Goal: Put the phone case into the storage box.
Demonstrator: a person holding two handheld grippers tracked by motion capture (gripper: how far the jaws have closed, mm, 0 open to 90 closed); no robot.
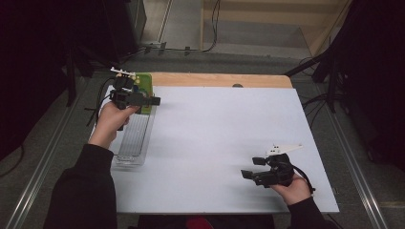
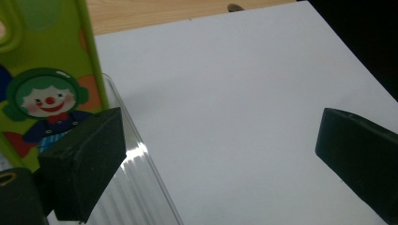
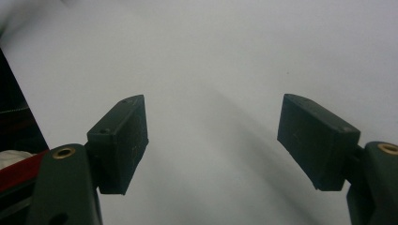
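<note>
Where the person's left hand (image 1: 111, 119) comes up along the table's left edge, the left gripper (image 1: 152, 100) is held above the far end of a clear ribbed tray (image 1: 131, 143), its jaws pointing right toward the white sheet (image 1: 219, 143). Its jaws are spread wide with nothing between them; in the left gripper view one jaw hangs over the tray's rim (image 2: 136, 154) and the other over bare white surface. A green card printed with a clown figure (image 2: 47, 101) stands at the far end of the tray, just beside the left jaw; whether jaw and card touch cannot be told. In the high view the same green card (image 1: 144, 81) shows behind the gripper body. The tray lies lengthwise along the left border of the sheet, partly over its edge. The right gripper (image 1: 253, 168) is held by the right hand (image 1: 291, 188) low over the near right part of the sheet, well apart from the tray, jaws pointing left. Its jaws are likewise spread, empty, with plain white surface beneath them in the right gripper view. A strip of wooden tabletop (image 1: 219, 79) shows beyond the sheet's far edge.
</note>
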